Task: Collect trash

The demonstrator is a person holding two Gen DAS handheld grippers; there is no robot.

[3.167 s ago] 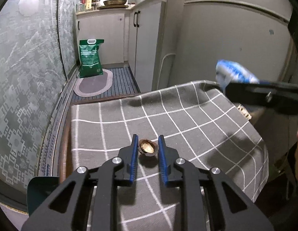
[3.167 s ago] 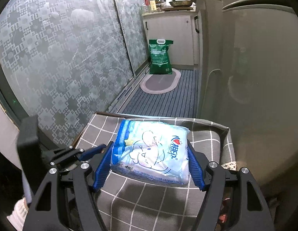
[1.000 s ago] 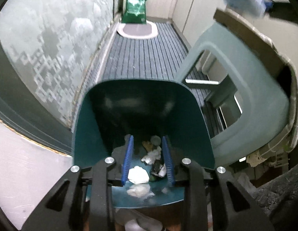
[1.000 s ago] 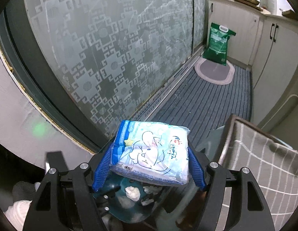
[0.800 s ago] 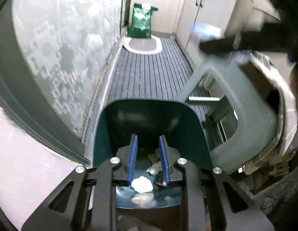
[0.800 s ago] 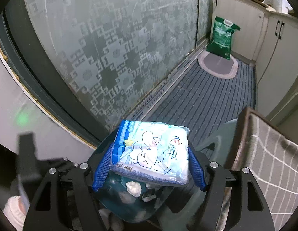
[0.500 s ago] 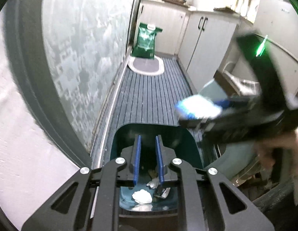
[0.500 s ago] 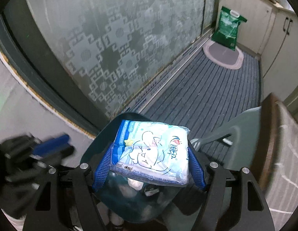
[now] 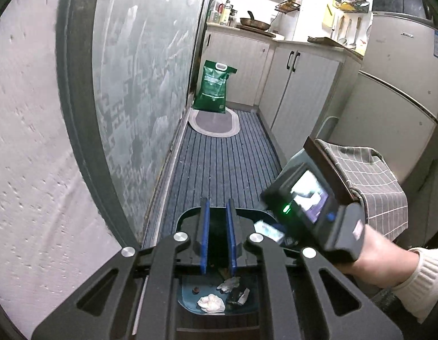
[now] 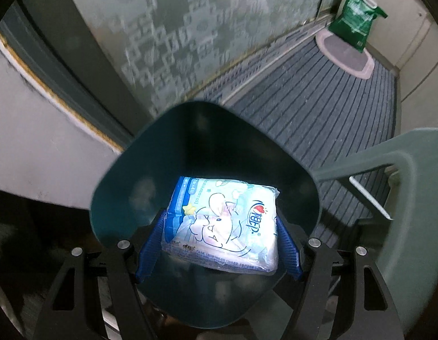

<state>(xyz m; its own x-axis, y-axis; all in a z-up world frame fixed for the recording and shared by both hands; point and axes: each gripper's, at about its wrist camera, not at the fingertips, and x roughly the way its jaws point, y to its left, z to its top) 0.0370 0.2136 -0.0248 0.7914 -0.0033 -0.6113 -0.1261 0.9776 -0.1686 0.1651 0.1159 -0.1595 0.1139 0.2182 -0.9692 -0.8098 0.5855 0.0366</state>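
Observation:
A blue and white tissue pack (image 10: 227,226) sits crosswise between the blue pads of my right gripper (image 10: 220,216), which is shut on it. The gripper points steeply down and holds the pack inside the mouth of the dark teal bin (image 10: 119,158). In the left wrist view the right gripper (image 9: 309,206) and the hand that carries it hang over the bin (image 9: 187,216), and a corner of the pack (image 9: 268,229) shows. My left gripper (image 9: 217,206) hovers above the bin's near side with a narrow gap between its jaws and nothing between them. Crumpled paper scraps (image 9: 210,303) lie on the bin's floor.
A patterned glass sliding door (image 9: 139,85) runs along the left. A grey-green plastic stool (image 10: 403,170) under a checked cloth (image 9: 369,181) stands right of the bin. Farther off are a striped floor mat (image 9: 219,158), a green bag (image 9: 214,87), cabinets (image 9: 298,90) and a fridge (image 9: 394,93).
My right gripper has sunk with the tissue pack from above the bin into its mouth. My left gripper has risen and pulled back from the bin, and its jaws have narrowed.

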